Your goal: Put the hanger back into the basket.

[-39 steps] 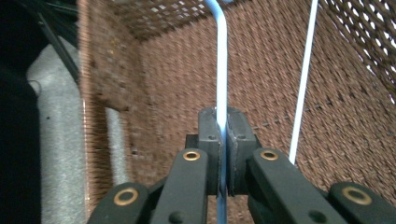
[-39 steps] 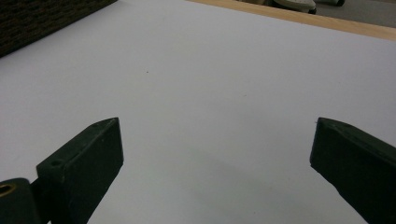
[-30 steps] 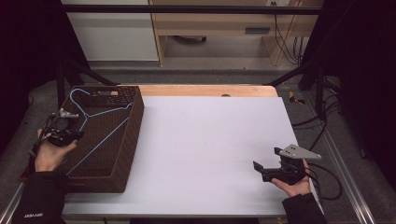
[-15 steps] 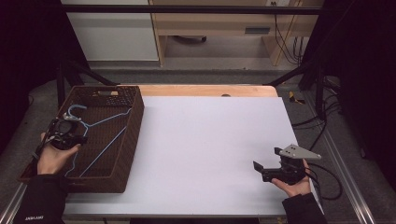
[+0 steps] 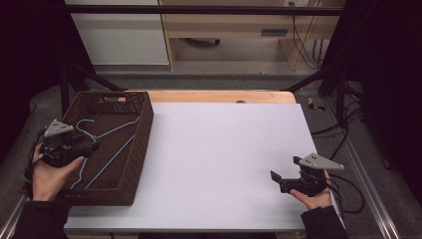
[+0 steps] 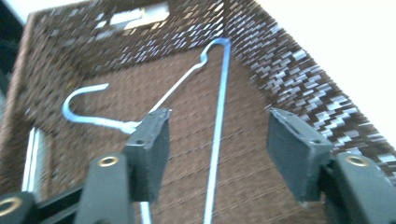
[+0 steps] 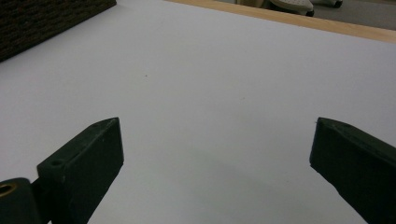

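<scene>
Surface (image 5: 219,159): a white sheet covers nearly all of it; a strip of bare wood shows along the far edge.
Open room: the whole middle and right of the white sheet lies bare between the basket and the right tongs.
Basket (image 5: 142,144): dark brown woven, rectangular, at the left edge of the surface, its near left corner reaching past the white sheet; a slot handle is cut in the far wall.
Hanger (image 5: 107,134): thin light-blue wire, lying on the basket floor, hook toward the far left corner, one long side running beside the right wall.
Left tongs (image 6: 217,140): released, jaws wide apart, held over the basket's left rim and pointing in; the hanger's straight wire passes between the jaws, apart from both, while its neck runs behind the left jaw.
Right tongs (image 5: 276,180): released, jaws spread wide, low over the near right part of the surface, pointing left across the bare sheet.
In the way: the basket's tall walls close in the hanger on every side.
Beyond the surface: dark frame bars, cables at the right, a pale cabinet on the floor behind.
</scene>
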The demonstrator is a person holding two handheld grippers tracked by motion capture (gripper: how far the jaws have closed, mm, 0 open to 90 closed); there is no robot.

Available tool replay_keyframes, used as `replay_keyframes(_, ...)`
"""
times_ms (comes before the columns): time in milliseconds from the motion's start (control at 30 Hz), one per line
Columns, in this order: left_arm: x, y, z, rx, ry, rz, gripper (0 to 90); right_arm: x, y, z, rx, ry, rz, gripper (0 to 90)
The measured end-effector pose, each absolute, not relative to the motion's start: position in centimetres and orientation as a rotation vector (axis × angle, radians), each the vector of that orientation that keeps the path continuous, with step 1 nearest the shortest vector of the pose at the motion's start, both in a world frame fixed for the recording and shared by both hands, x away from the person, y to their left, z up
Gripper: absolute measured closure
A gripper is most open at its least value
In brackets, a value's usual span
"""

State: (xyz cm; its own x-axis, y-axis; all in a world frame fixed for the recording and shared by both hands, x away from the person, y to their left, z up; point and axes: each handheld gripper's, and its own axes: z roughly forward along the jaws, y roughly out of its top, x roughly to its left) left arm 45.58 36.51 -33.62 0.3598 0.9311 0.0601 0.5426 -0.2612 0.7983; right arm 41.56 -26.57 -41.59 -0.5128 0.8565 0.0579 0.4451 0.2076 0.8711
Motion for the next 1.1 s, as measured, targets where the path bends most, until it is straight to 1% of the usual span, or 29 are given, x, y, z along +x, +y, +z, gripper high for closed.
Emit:
replay_keyframes(100, 44.7, 35.1, -33.2, 1.884, 1.207, 0.685, 35.8, 41.5, -26.6, -41.5, 1.21, 2.043, 1.247, 3.1)
replay_keyframes(200, 44.1, 33.8, -33.0, 1.885, 1.154, 0.692, 33.8, 41.4, -26.6, -41.4, 1.209, 2.036, 1.257, 3.1)
replay_keyframes(400, 42.9, 30.8, -33.0, 1.839, 1.04, 0.623, 29.6, 41.4, -26.7, -41.2, 1.204, 2.027, 1.263, 3.0)
replay_keyframes(533, 42.3, 28.7, -33.4, 1.849, 0.98, 0.593, 25.9, 41.3, -26.7, -41.2, 1.209, 2.024, 1.265, 3.0)
replay_keyframes(800, 41.5, 25.2, -35.1, 1.861, 0.918, 0.547, 18.2, 41.3, -26.8, -41.2, 1.203, 2.024, 1.266, 3.0)
replay_keyframes(933, 41.3, 24.1, -36.1, 1.867, 0.91, 0.517, 16.4, 41.3, -26.9, -41.2, 1.209, 2.019, 1.269, 3.0)
replay_keyframes(1100, 41.1, 23.8, -37.4, 1.868, 0.909, 0.461, 15.9, 41.2, -26.9, -41.1, 1.199, 2.018, 1.275, 2.9)
